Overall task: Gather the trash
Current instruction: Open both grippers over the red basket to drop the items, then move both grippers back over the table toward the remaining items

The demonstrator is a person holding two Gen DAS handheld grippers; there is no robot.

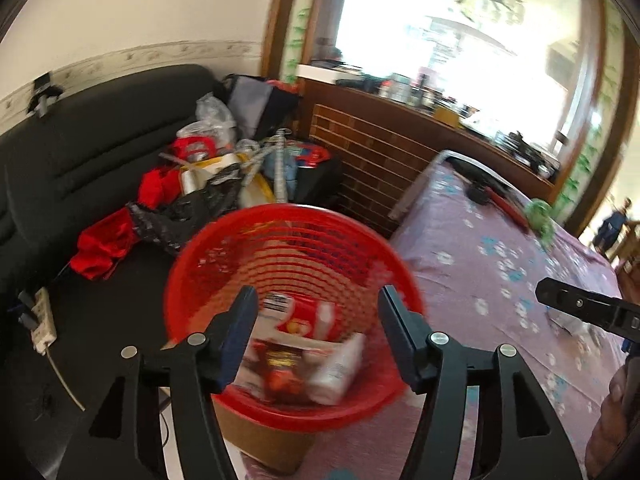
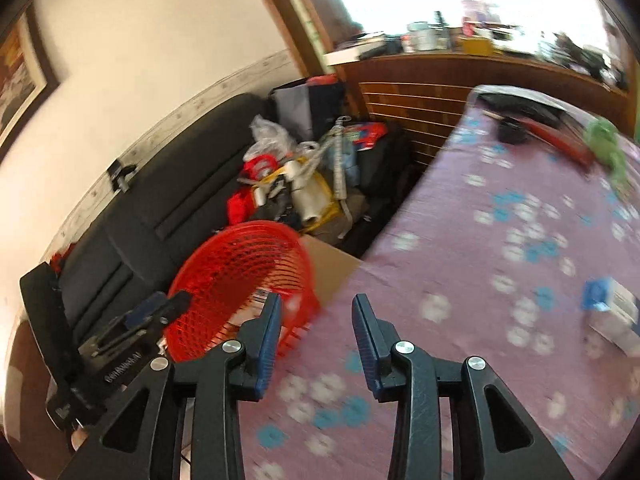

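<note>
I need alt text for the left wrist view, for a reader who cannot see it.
The open left gripper hangs over a red mesh basket holding blurred cartons and wrappers. The basket stands between a cluttered black sofa and a purple flowered tablecloth.

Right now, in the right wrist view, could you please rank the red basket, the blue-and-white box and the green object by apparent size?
1. red basket
2. blue-and-white box
3. green object; it is blurred and farther away, so its place below the box is unsure.
</note>
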